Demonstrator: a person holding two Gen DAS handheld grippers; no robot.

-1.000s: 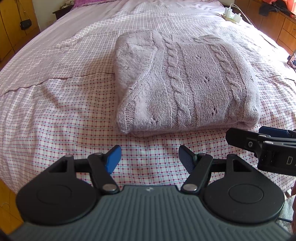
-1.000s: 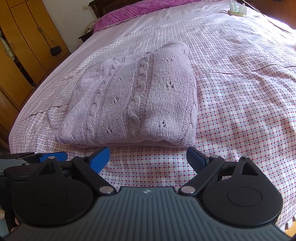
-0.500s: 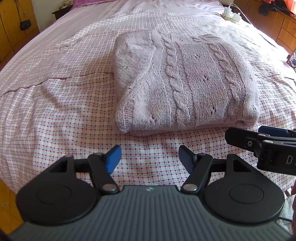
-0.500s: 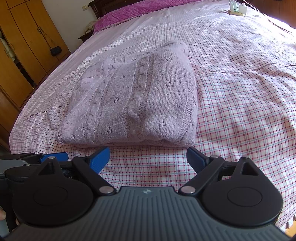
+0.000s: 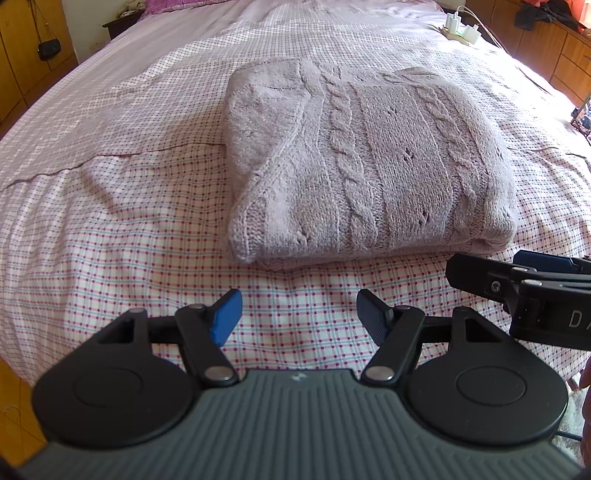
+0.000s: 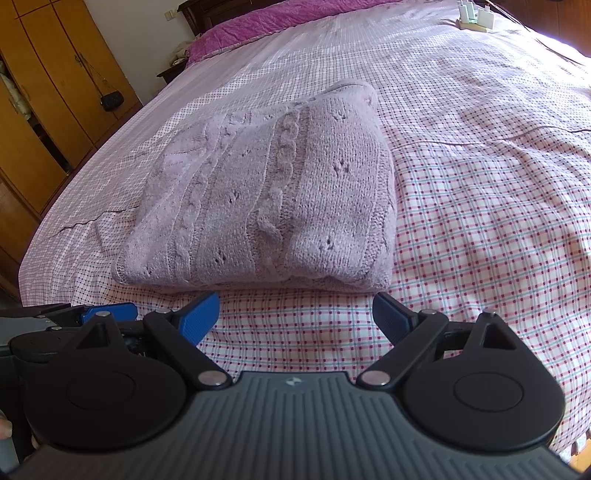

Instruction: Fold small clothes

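A lilac cable-knit sweater (image 5: 365, 166) lies folded into a thick rectangle on the checked bed sheet (image 5: 110, 229); it also shows in the right wrist view (image 6: 266, 199). My left gripper (image 5: 297, 317) is open and empty, hovering just short of the sweater's near edge. My right gripper (image 6: 295, 319) is open and empty, also just in front of the near edge. The right gripper shows at the right edge of the left wrist view (image 5: 517, 280), and the left gripper at the left edge of the right wrist view (image 6: 74, 314).
A white power strip with chargers (image 5: 461, 29) lies at the far end of the bed. Wooden wardrobes (image 6: 44, 110) stand on the left, wooden drawers (image 5: 554, 44) on the right. A purple pillow (image 6: 277, 22) is at the headboard.
Both grippers have stayed open and almost still; the view has shifted only slightly. The sweater has not moved.
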